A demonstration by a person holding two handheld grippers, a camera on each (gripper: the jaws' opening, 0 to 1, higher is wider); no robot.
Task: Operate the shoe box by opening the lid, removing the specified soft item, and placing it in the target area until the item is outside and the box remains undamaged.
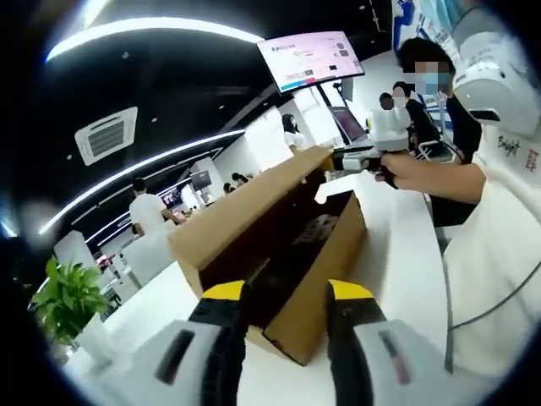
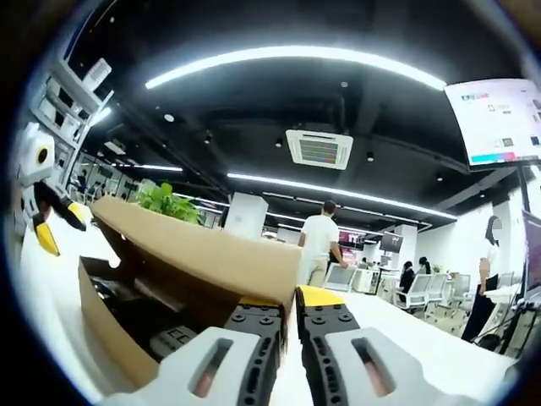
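Shoe box contents dark, indistinct

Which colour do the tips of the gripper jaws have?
Yellow, on the left gripper and right gripper; clearest in the left gripper view.

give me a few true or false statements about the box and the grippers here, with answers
1. The box lid is raised. True.
2. The right hand-held gripper pinches the lid's edge. True.
3. The box sits on a dark wooden floor. False: it sits on a white table.
4. The left hand-held gripper is closed on the lid. False: its jaws stand apart near the box's corner.
5. The box is empty. False: dark items lie inside.
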